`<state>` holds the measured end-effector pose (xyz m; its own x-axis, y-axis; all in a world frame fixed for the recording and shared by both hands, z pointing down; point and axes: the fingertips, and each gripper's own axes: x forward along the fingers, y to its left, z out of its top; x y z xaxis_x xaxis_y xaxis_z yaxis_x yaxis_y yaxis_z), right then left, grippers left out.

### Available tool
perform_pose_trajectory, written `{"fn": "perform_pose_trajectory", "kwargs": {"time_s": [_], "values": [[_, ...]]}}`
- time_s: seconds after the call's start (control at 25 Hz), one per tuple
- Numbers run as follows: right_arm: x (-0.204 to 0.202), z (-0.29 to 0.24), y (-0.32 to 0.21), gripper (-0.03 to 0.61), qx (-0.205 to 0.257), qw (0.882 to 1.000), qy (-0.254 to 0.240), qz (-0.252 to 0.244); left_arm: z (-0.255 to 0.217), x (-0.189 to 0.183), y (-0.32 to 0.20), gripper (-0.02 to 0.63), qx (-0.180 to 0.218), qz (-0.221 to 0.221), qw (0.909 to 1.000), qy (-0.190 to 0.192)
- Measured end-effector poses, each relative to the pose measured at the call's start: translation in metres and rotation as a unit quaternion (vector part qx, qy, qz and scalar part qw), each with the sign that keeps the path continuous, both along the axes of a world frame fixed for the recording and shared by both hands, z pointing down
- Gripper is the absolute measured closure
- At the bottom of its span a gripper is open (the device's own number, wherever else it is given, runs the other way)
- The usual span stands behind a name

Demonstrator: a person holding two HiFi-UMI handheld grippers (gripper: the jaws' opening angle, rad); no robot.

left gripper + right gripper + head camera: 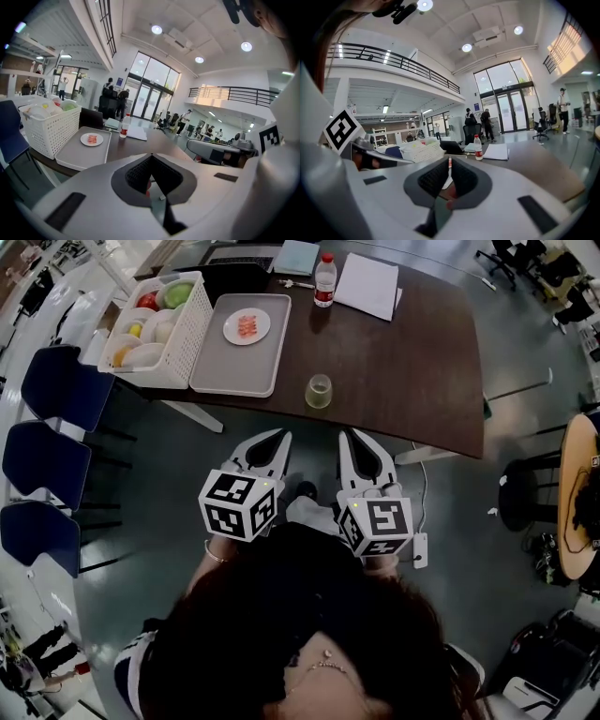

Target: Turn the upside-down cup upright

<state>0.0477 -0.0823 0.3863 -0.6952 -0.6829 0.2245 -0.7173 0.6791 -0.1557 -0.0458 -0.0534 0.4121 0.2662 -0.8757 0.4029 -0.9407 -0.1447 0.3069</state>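
Note:
A translucent pale-green cup [319, 391] stands near the front edge of the dark brown table [403, 381]; from above I cannot tell which way up it is. Both grippers hover side by side over the floor, short of the table edge and pointing toward it. My left gripper [279, 437] is just left of and below the cup, its jaws shut and empty. My right gripper [350, 435] is just right of and below the cup, also shut with nothing in it. In the left gripper view the left gripper [151, 159] hides the cup, as does the right gripper [450, 164] in its own view.
A grey tray [225, 371] holds a small plate [247, 326] of pink food, beside a white basket [155, 329] of fruit. A water bottle [324, 280] and papers [367, 285] lie at the table's far side. Blue chairs [56, 390] line the left.

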Motion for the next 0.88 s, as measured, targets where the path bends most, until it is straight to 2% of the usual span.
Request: {"fn": "perform_pose_trajectory", "kwargs": {"time_s": [0.32,0.6,0.88], "values": [[-0.023,0.004,-0.052,0.558,0.003,1.000,0.010,-0.022,-0.004,-0.025,-0.044,0.618,0.002,-0.029,0.9996,-0.001],[-0.040,0.008,-0.076,0.551,0.008,1.000,0.021,-0.019,-0.002,-0.047,-0.066,0.618,0.000,-0.031,0.9995,0.003],[-0.058,0.021,-0.097,0.451,0.005,0.999,0.036,-0.016,-0.002,-0.061,-0.092,0.618,-0.003,-0.004,1.0000,0.001]]}}
